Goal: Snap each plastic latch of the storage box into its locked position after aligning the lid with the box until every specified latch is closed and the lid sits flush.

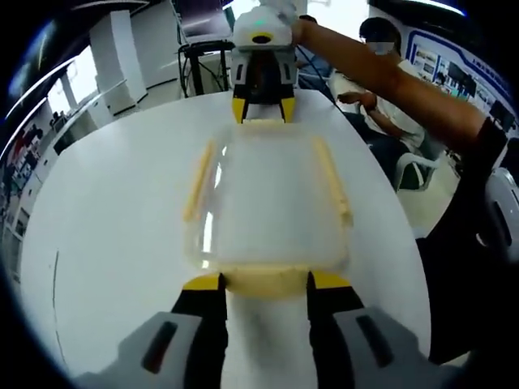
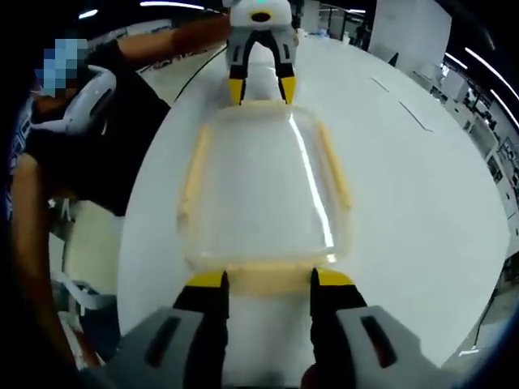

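A clear plastic storage box [image 1: 268, 203] with its lid on lies lengthwise on the white round table [image 1: 105, 243]. Pale yellow side latches [image 1: 199, 182] [image 1: 332, 178] run along its long edges. My left gripper [image 1: 266, 281] is open at the near end, its yellow-tipped jaws flanking the end latch [image 1: 268, 290]. The right gripper [image 1: 263, 109] stands at the far end. In the right gripper view the same box [image 2: 263, 186] is seen from the other end. There my right gripper [image 2: 268, 279] is open around that end's latch [image 2: 268, 288], and the left gripper [image 2: 259, 87] faces it.
A person's arm [image 1: 389, 77] reaches over the table's right side. Another person sits behind it [image 1: 381, 40] by a white chair [image 1: 413, 166]. The holder's dark-clothed body [image 2: 97, 138] stands at the table's left edge. A stand with a screen [image 1: 203, 32] stands beyond the table.
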Available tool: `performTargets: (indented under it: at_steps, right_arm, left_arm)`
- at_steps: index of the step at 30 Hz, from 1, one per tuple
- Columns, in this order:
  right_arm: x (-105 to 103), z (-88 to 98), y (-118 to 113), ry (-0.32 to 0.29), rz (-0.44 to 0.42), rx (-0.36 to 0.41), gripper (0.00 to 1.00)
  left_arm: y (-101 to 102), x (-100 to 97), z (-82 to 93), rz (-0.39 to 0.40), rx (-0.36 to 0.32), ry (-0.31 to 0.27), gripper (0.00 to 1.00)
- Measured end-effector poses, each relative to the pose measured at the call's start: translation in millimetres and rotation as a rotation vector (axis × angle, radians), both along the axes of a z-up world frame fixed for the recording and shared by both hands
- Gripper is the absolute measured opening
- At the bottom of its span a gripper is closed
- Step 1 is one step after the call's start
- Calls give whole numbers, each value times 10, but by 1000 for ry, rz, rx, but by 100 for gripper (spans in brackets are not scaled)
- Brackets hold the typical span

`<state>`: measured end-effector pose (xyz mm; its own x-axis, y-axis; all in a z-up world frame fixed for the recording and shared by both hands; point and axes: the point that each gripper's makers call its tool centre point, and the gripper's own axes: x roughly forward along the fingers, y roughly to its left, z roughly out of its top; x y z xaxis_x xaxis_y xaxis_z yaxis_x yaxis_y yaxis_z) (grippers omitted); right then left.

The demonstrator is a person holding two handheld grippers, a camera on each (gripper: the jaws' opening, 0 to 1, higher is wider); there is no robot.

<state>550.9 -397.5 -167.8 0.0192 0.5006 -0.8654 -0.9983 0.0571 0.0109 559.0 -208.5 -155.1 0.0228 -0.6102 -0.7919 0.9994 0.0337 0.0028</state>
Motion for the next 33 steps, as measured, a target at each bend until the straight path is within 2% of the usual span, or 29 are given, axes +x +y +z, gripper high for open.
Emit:
performTargets:
  at_steps: [8,15,21,24,28,33]
  right_arm:
    - [57,294,38,-34,-2,7,36]
    - [85,450,30,-62,-12,4,36]
    - [105,808,-13,-96,-9,48,36]
    - [93,937,0,-114,-12,73,36]
    - [78,1022,31,-125,-14,78,36]
    - [58,1061,71,-136,-19,72,36]
  left_arm:
    - [43,60,219,-17,-16,-30,37]
    - [47,90,432,-29,-30,-48,37]
    - [33,116,758,-34,-46,-67,37]
    - [39,123,859,-36,-54,-67,37]
    - [69,100,984,-48,-57,-58,37]
    - [91,74,1039,-56,-50,-82,37]
